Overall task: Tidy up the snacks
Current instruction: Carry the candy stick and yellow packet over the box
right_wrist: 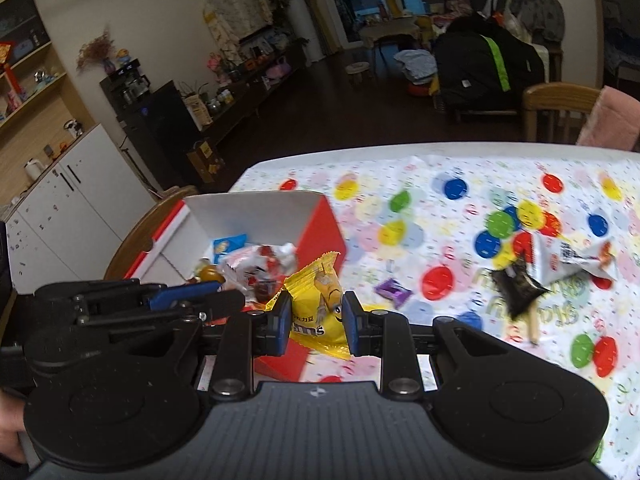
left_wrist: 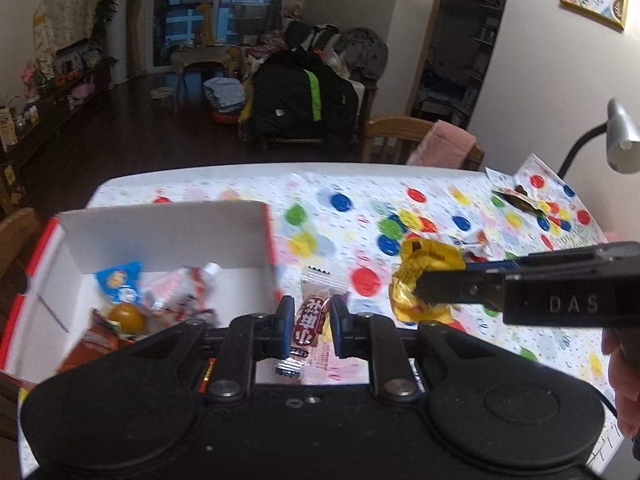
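Note:
In the left wrist view, my left gripper (left_wrist: 312, 320) is shut on a clear-wrapped candy with a dark red label (left_wrist: 307, 322), just right of the white box with red outer walls (left_wrist: 160, 232). The box holds several snacks, among them a blue packet (left_wrist: 120, 280) and an orange ball (left_wrist: 126, 316). My right gripper (right_wrist: 318, 320) is shut on a yellow M&M's packet (right_wrist: 320, 308), above the near right corner of the box (right_wrist: 256, 212). That yellow packet (left_wrist: 424, 276) and the right gripper (left_wrist: 422, 292) show at the right of the left wrist view. The left gripper (right_wrist: 236, 300) sits close on the left.
A dotted cloth (right_wrist: 440, 208) covers the table. On it lie a purple candy (right_wrist: 394, 292), a black packet (right_wrist: 516, 286) and a white packet (right_wrist: 568, 260). A black-and-gold wrapper (left_wrist: 520, 200) lies far right. A lamp (left_wrist: 620, 136) and a chair with pink cloth (left_wrist: 444, 144) stand beyond.

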The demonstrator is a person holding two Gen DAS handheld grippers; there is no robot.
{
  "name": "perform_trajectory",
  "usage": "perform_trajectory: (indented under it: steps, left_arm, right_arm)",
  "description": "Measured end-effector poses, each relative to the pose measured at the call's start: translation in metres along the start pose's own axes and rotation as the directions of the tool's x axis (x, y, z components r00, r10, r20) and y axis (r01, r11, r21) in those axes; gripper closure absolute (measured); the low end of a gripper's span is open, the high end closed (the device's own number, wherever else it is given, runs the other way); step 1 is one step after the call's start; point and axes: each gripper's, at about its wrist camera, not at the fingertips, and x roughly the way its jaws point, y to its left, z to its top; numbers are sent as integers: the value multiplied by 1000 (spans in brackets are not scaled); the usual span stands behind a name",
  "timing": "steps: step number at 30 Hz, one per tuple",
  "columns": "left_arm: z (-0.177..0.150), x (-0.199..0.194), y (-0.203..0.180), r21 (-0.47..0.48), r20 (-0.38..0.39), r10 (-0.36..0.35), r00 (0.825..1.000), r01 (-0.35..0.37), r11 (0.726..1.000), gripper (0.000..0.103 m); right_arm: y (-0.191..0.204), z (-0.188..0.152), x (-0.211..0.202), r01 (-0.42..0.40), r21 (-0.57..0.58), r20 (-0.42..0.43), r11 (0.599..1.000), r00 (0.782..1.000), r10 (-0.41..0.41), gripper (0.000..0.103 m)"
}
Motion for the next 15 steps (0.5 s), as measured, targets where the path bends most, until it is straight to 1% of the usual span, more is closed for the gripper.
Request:
perform_trajectory:
  steps: [10, 15]
  left_arm:
    - [8, -12, 70, -41, 0, 61, 998, -61, 997, 88]
    - [13, -13, 107, -56, -4, 104, 995, -104, 993, 88]
  right_arm:
    - [56, 8, 38, -24, -42, -33, 999, 999, 22, 77]
    - [80, 12, 60, -17, -80, -47, 997, 999, 13, 77]
